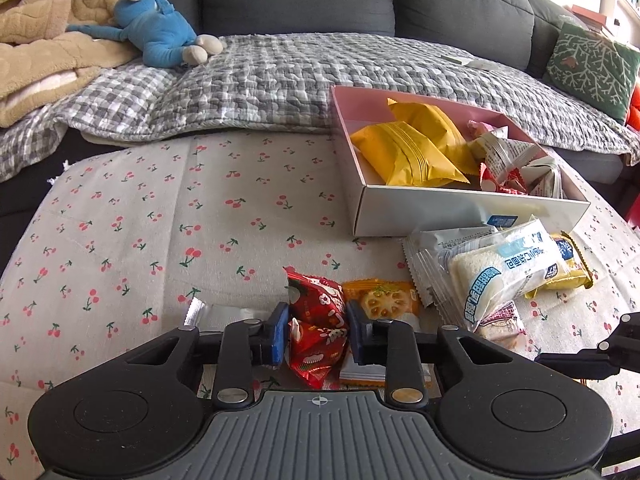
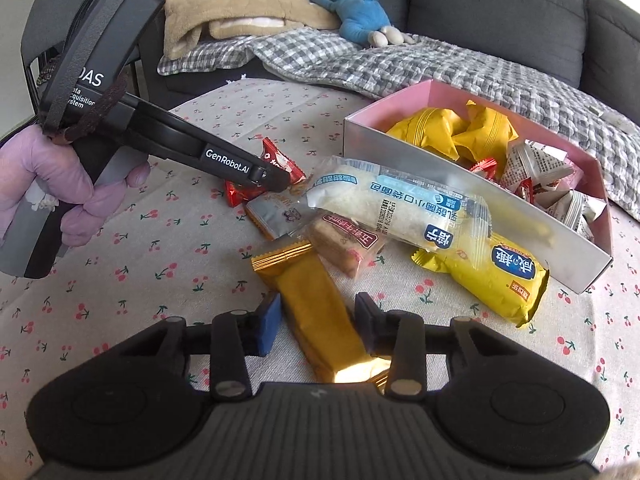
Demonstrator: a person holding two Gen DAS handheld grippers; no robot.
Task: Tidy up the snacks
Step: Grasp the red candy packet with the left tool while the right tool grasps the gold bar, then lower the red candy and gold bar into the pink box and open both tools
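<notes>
Step in hand: pick-up of loose snacks from the cherry-print cloth (image 1: pixel 160 216), both tools engaged at once.

Left gripper (image 1: pixel 318 334): jaws clenched on a red snack packet (image 1: pixel 320 328), the blue pads pressing its sides. An orange packet with a lotus-root picture (image 1: pixel 384 304) lies just beside its right pad, untouched.

Right gripper (image 2: pixel 316 320): jaws drawn in around a gold wrapped bar (image 2: pixel 316 312); the left pad meets the bar's edge, the right pad sits close, though whether it presses cannot be told from this view (the bar lies flat on the cloth, not lifted).

The pink box (image 2: pixel 460 208), already holding yellow and other packets, stands ahead and to the right of both tools. Several snacks lie between tools and box, including a long white bread pack (image 2: pixel 400 204) and a yellow packet (image 2: pixel 496 280).

Next move, in my judgement: lift each item clear of its neighbours, carry it forward over the box's near wall, release inside
</notes>
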